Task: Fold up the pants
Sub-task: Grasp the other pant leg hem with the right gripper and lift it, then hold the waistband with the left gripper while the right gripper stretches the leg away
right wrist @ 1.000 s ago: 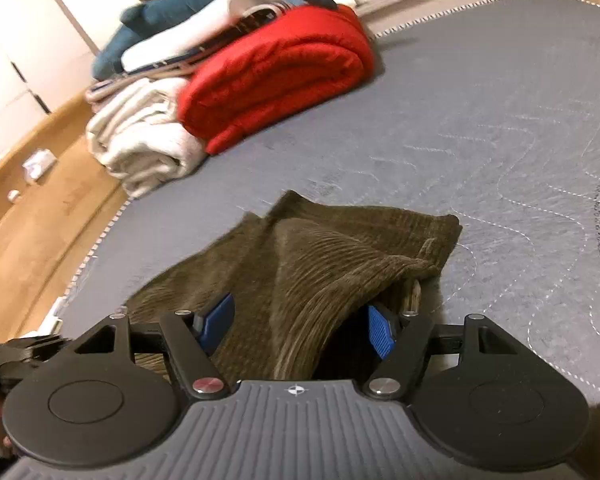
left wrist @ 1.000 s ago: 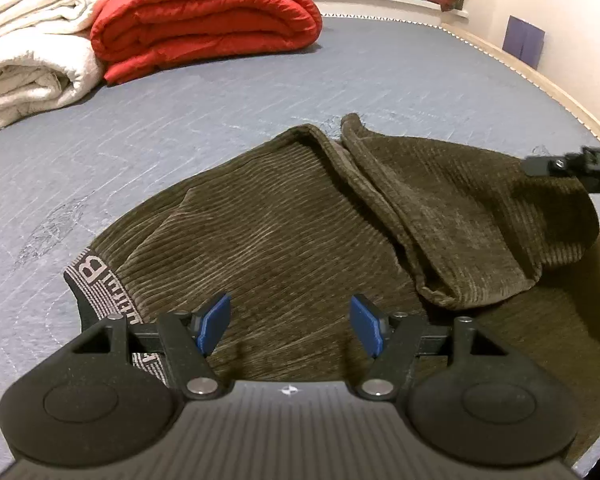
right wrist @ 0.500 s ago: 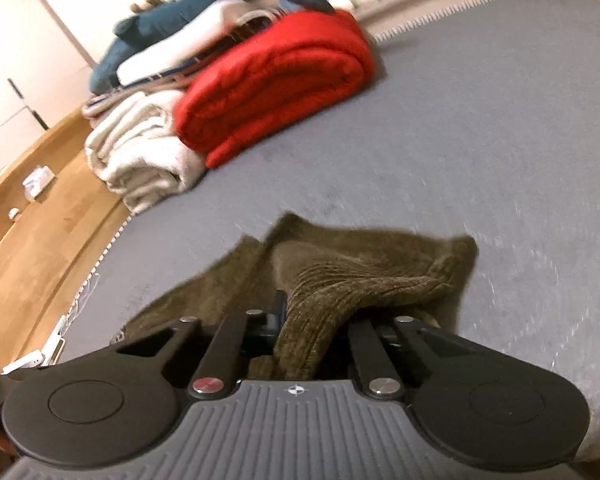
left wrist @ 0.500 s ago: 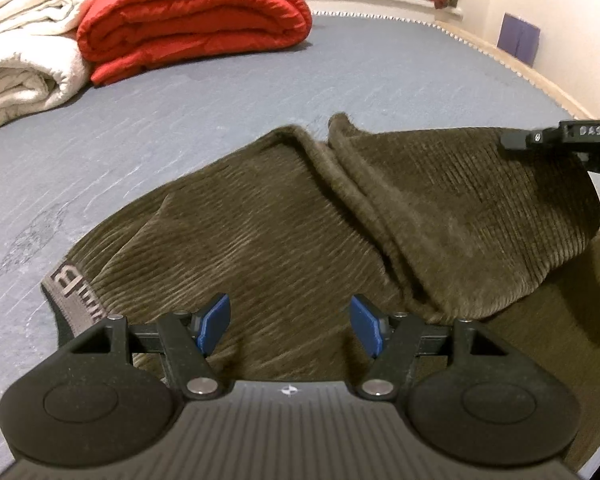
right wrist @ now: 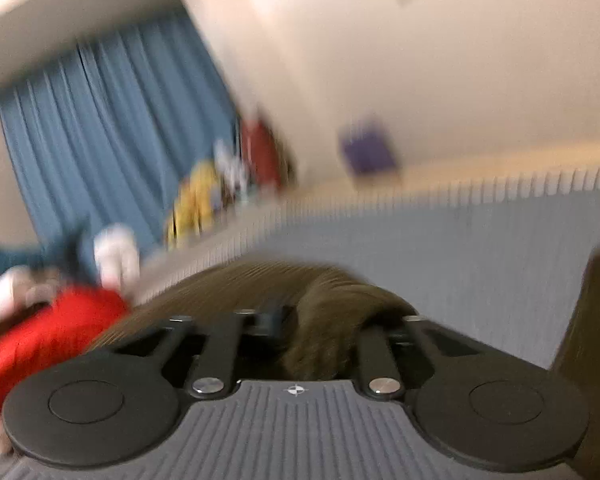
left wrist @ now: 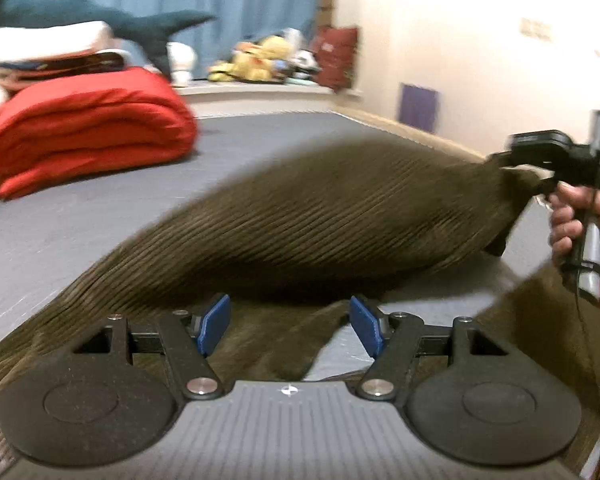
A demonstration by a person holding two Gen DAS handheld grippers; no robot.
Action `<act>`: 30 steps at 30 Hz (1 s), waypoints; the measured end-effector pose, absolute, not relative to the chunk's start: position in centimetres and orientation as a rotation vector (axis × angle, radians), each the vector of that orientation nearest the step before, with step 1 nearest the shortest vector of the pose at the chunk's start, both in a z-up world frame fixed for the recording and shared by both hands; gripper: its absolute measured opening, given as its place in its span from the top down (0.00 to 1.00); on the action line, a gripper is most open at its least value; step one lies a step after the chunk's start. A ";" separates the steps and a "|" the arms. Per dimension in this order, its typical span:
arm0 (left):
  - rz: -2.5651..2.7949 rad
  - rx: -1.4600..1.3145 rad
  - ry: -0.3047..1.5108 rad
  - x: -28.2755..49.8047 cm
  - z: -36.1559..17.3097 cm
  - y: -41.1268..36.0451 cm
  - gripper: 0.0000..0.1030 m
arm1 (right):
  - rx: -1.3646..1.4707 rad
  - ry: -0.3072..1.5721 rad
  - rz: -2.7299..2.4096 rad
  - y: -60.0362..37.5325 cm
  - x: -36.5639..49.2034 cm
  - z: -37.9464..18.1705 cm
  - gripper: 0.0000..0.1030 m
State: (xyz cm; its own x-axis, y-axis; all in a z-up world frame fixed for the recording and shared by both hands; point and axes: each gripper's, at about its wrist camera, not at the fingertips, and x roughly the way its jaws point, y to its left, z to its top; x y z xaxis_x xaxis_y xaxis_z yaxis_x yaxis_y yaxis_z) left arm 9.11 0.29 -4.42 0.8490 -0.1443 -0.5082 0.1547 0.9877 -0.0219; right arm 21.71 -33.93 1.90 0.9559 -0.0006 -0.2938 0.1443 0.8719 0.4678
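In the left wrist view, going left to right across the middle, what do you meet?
Red blanket → brown pants → right gripper, gripping the pants → hand holding it.

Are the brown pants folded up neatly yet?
Not yet. The pants are stretched out, one end lifted off the bed by the right gripper.

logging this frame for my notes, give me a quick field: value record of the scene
surface: grey mattress
garment: brown corduroy pants, one end lifted off the mattress
left gripper: open, nothing between its fingers, above the pants
right gripper: clamped on a bunch of the pants, jaws easing open
background: folded red blanket, blue curtain, soft toys
image quality: right wrist view heavily blurred
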 end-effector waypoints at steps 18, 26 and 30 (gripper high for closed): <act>-0.194 0.267 0.701 18.3 -14.1 -3.4 0.43 | 0.963 0.613 -0.155 -47.5 27.1 -8.1 0.47; -0.203 0.380 0.622 16.4 -11.8 -3.4 0.89 | 1.079 0.461 -0.164 -51.2 30.1 -7.3 0.85; -0.254 0.370 0.604 15.4 -10.9 -2.0 0.89 | 0.876 0.280 -0.046 -49.9 30.1 -1.6 0.93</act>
State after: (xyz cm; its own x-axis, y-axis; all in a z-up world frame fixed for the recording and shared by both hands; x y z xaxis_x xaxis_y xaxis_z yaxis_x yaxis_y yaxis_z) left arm 15.43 -2.01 -10.89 0.7950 -0.1240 -0.5938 0.3373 0.9039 0.2629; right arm 30.09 -49.93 -1.64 0.9626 0.0745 -0.2604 0.1536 0.6417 0.7514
